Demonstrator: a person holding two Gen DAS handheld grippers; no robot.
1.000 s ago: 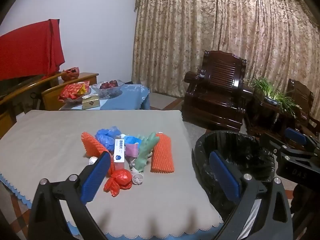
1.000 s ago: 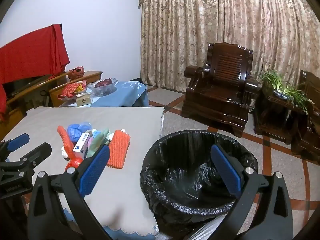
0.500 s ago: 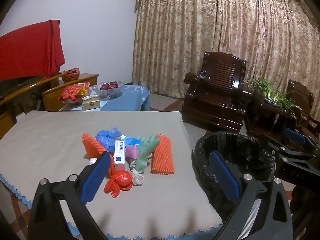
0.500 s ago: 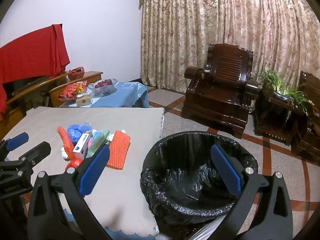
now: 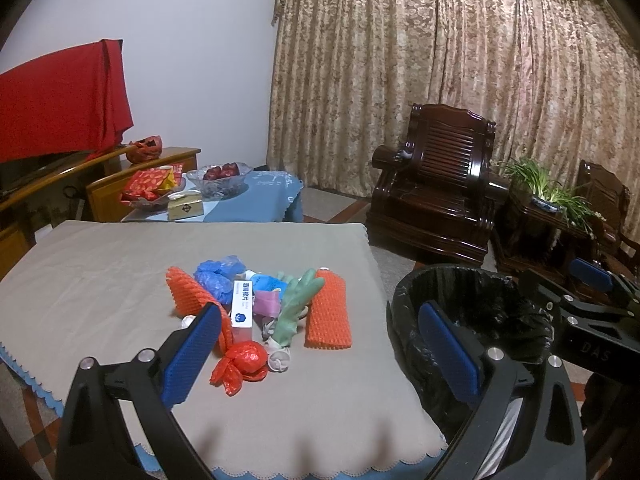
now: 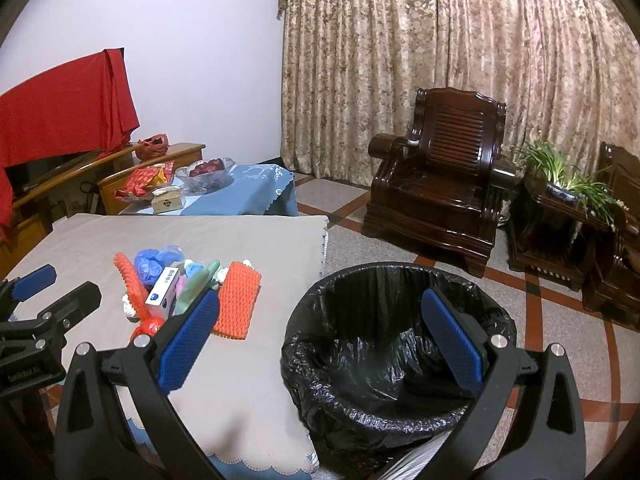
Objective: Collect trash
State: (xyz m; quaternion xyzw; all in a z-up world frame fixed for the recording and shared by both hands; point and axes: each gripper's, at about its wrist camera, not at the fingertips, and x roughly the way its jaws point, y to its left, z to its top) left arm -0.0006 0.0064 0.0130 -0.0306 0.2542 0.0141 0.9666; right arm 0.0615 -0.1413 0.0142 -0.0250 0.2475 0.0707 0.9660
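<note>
Two handheld grippers hover above the near edge of a table draped in a grey-beige cloth. The left gripper has its blue-padded fingers spread wide and holds nothing; it points at a small heap of trash in the middle of the cloth. The right gripper is likewise wide apart and empty, aimed over a bin lined with a black bag that stands on the floor just beside the table's right edge.

The trash lies bunched together, pieces touching or overlapping: a knotted red plastic bag nearest the camera, a flat orange foam net sleeve, a second orange net sleeve on the left, a pale green rubber glove, crumpled blue plastic, and a white and blue carton. Nothing appears to be in the bin yet, so collecting seems to be only starting. The bin probably stands close to the table so that each piece needs just a short carry.

The left wrist view shows the whole heap head-on, with the red bag in full. The right wrist view looks down into the bin's dark, crinkled liner, which the left view shows only partly, while its own finger hides much of the red bag
</note>
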